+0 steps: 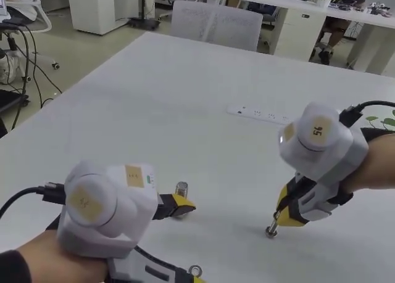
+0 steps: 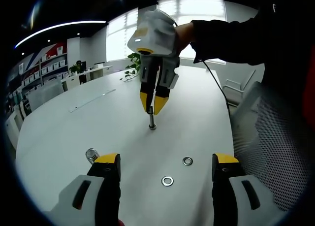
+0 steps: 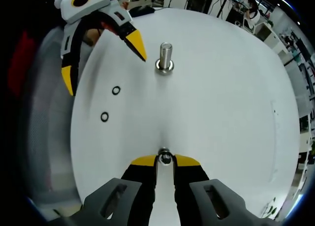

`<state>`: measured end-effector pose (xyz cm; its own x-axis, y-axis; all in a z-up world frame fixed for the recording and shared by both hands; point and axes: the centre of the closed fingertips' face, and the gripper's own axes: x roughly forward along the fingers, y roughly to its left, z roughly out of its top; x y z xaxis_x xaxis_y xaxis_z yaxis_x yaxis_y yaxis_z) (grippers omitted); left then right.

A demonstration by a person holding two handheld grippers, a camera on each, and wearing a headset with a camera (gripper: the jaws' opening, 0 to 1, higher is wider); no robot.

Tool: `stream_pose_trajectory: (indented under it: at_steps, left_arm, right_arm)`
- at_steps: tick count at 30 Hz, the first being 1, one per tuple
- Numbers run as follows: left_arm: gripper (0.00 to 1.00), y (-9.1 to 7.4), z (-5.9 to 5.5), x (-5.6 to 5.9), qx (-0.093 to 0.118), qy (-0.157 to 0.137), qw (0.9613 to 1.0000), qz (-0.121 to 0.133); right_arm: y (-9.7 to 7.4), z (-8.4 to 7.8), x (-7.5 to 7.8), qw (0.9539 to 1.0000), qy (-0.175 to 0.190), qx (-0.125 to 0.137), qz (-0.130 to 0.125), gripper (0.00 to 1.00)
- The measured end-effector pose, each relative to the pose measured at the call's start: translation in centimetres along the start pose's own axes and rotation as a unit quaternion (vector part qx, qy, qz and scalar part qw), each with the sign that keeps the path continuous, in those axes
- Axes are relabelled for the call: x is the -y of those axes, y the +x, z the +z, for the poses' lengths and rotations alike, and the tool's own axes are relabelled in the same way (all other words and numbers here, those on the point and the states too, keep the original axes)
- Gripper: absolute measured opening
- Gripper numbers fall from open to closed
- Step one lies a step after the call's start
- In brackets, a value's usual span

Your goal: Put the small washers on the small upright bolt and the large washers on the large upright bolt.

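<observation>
Nearest the person, the left gripper (image 2: 166,159) lies low over the white table (image 1: 203,98), its jaws spread wide and holding nothing. Two washers (image 2: 167,180) lie flat on the table between its yellow tips, near each other but apart. Just outside its left tip stands the large bolt (image 2: 91,154), base on the table, long axis vertical, shank pointing straight up. Further out and to the right, the small bolt (image 2: 152,122) stands upright the same way. The right gripper (image 3: 165,159) points steeply down over it, jaws drawn almost together against the bolt's top; whether a washer sits between them cannot be told. Beyond lies a white power strip (image 1: 259,114), and past the table edge a grey chair (image 1: 216,25).
</observation>
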<state>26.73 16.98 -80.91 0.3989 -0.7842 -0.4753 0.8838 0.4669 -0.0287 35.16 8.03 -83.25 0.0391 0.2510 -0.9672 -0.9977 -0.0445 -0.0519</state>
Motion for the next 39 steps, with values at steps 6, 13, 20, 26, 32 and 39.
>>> stream_pose_trajectory:
  at_steps: [6,13,20,26,32,39]
  left_arm:
    - [0.75,0.0,-0.1,0.0,-0.001,-0.001,1.0,0.0]
    - [0.75,0.1,-0.1,0.0,-0.002,-0.002,1.0,0.0]
    - [0.75,0.3,-0.2,0.0,-0.005,-0.002,1.0,-0.002]
    - [0.75,0.3,-0.2,0.0,-0.006,-0.004,1.0,-0.002]
    - [0.75,0.4,-0.2,-0.1,-0.006,-0.004,1.0,-0.002]
    - [0.75,0.4,-0.2,-0.1,-0.006,-0.004,1.0,-0.002]
  right_arm:
    - [0.9,-0.3,-0.1,1.0,0.003,0.002,0.004,0.14]
    - [1.8,-0.6,-0.2,1.0,0.006,0.0,0.007,0.14]
    - [2.5,-0.8,-0.2,0.9999,0.006,-0.002,0.009,0.14]
    - [3.0,-1.0,-0.3,0.9999,0.006,-0.004,0.011,0.14]
    - [3.0,-0.9,-0.3,0.9999,0.005,-0.003,0.01,0.14]
    - [3.1,-1.0,-0.3,0.9999,0.006,-0.004,0.011,0.16]
